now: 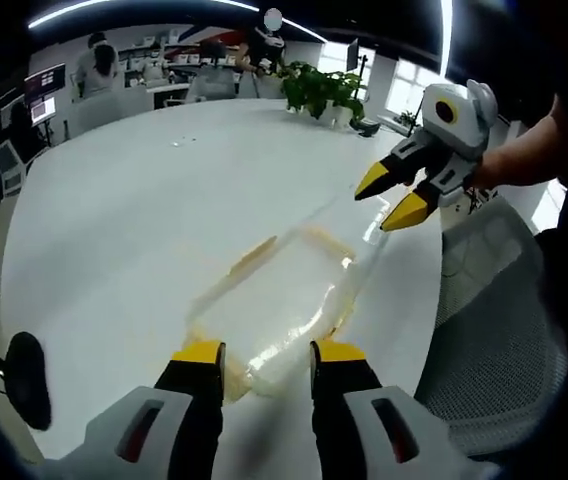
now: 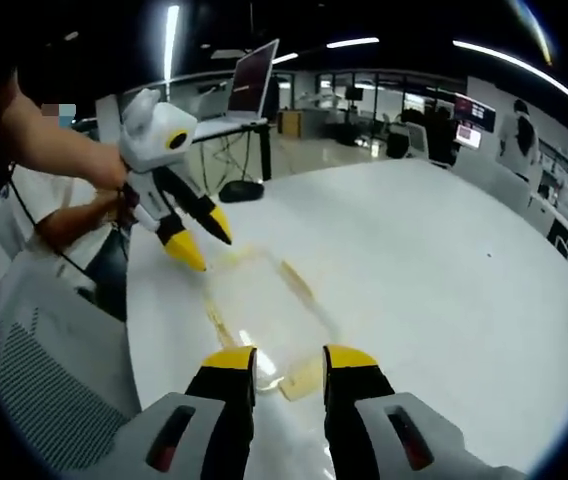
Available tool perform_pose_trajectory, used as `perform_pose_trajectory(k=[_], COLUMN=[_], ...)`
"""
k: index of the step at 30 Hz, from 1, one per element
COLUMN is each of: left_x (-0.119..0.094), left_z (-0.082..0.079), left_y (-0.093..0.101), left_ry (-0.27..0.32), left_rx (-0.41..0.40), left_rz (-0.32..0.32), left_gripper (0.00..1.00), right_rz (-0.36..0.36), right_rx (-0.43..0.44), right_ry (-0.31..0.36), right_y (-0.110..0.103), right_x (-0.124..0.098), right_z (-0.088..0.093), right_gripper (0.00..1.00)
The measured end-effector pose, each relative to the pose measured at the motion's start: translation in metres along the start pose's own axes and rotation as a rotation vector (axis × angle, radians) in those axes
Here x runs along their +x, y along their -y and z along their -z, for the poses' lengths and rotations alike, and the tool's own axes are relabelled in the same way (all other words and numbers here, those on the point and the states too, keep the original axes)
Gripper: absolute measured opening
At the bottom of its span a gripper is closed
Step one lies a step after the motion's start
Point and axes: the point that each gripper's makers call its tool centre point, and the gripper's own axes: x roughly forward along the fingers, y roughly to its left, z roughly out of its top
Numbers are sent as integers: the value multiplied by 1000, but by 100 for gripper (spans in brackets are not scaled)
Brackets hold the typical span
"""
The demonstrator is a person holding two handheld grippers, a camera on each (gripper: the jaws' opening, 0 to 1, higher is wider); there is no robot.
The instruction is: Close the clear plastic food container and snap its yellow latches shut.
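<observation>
A: Where do we stand with the clear plastic food container [image 1: 289,300]?

B: It lies flat on the white round table [image 1: 144,200], near the edge by the mesh chair [image 1: 494,340]. In the left gripper view it sits just ahead of our left gripper [image 1: 264,352], whose jaws stand apart with nothing between them, one yellow tip at each side of the near end.

A: And the other hand?

B: In the right gripper view, the right gripper [image 2: 289,358] comes at the container [image 2: 264,310] from the opposite end, its jaws likewise parted and empty. We can see it in the left gripper view too, hovering above the far end [image 1: 396,195].

A: Is the lid down?

B: We judge it is lying on the box, or close to it, but the plastic is so clear that we cannot tell how well it is seated. A yellow latch [image 2: 302,378] sticks out flat at the end nearest the right gripper, so that one looks unsnapped. Another [image 1: 252,252] runs along a long side.

A: So which step is this?

B: The approach to latching, we think. Next we'd want one gripper to steady the container while the other presses a latch down until it catches.
</observation>
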Motion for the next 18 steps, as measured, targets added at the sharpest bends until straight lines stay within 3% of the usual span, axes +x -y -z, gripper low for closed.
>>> perform_pose_trajectory(k=[18], left_x=[7], left_z=[7], left_y=[-10], left_ry=[-55], left_rx=[64], left_rz=[34], left_gripper=[32], right_rz=[-9], right_rx=[-29], right_ry=[-76], right_y=[8], right_x=[12], right_z=[11], right_gripper=[24])
